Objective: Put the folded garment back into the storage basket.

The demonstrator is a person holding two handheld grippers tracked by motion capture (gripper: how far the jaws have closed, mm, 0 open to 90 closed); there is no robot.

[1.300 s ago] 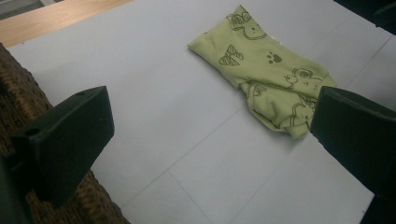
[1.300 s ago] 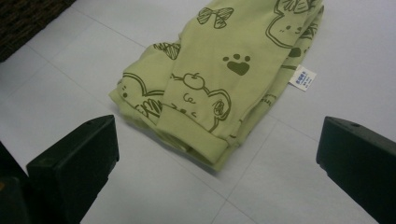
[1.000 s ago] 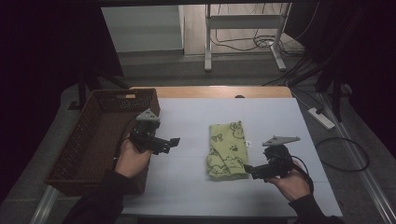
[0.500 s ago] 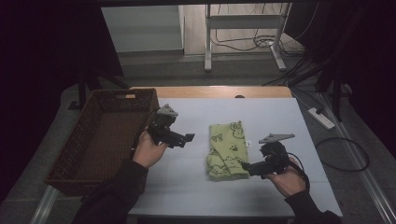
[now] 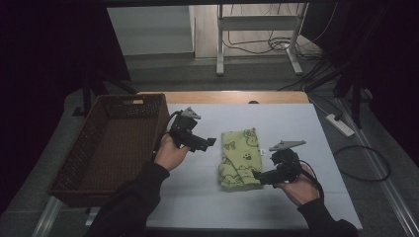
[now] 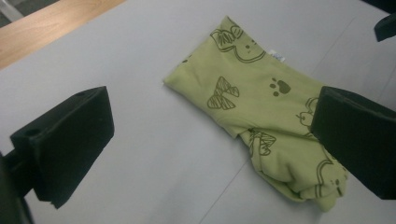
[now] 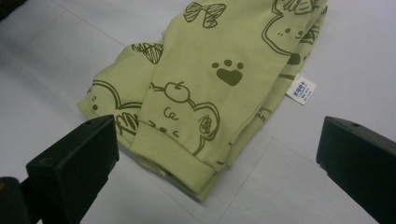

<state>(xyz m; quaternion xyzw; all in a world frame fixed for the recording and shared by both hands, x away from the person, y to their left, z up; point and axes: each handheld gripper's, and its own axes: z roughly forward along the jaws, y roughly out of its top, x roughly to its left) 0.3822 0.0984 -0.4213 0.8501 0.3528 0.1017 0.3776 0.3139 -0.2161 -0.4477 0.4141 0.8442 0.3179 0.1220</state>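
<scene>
A folded light-green garment point(image 5: 239, 157) printed with cartoon animals, paw marks and bows lies on the white table; it has a small white tag point(image 7: 301, 89) at one edge. My left gripper point(image 5: 210, 143) hovers just left of the garment point(image 6: 261, 107), jaws wide apart and empty, aimed at its left edge. My right gripper point(image 5: 260, 176) is at the near right corner of the garment point(image 7: 205, 79), open, with the cuffed hem between and just ahead of its jaws.
A brown wicker basket point(image 5: 74, 165) stands at the table's left edge, close behind my left hand. A wooden strip point(image 5: 232, 97) runs along the far edge. Cables point(image 5: 363, 160) and a power strip point(image 5: 339, 124) lie on the floor to the right.
My left gripper has swung from beside the basket rightward and forward to the garment's left edge. The right gripper edged slightly left toward the near corner. The garment has not moved.
</scene>
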